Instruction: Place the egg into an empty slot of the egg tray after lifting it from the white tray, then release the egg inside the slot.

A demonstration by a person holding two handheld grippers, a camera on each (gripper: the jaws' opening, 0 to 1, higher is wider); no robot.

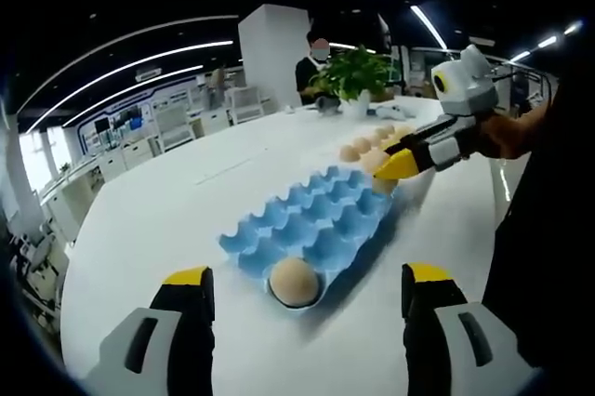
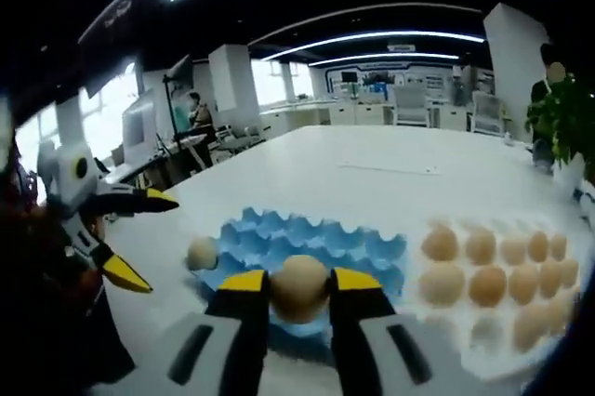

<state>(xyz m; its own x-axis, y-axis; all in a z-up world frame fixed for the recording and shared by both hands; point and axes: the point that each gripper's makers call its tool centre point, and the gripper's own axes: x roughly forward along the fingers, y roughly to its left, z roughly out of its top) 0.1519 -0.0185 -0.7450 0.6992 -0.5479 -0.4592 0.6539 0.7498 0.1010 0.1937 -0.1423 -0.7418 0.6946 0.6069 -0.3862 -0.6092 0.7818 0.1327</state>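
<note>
A blue egg tray (image 1: 321,215) lies on the white table, with one brown egg (image 1: 294,283) in its nearest corner slot. My left gripper (image 1: 307,277) stands open just short of that corner, nothing between its jaws. My right gripper (image 2: 299,283) is shut on another brown egg (image 2: 299,294), held above the blue egg tray (image 2: 307,240) near its edge. In the left gripper view the right gripper (image 1: 409,159) comes in from the right, over the tray's far end. A white tray (image 2: 469,336) with several eggs (image 2: 482,247) sits beside the blue one. The left gripper (image 2: 144,238) shows open at the left.
The round white table (image 1: 158,229) reaches far to the left. A potted plant (image 1: 358,75) stands at its far edge, with a person (image 1: 316,59) behind it. A hand and sleeve (image 1: 521,131) hold the right gripper. Desks and chairs fill the room beyond.
</note>
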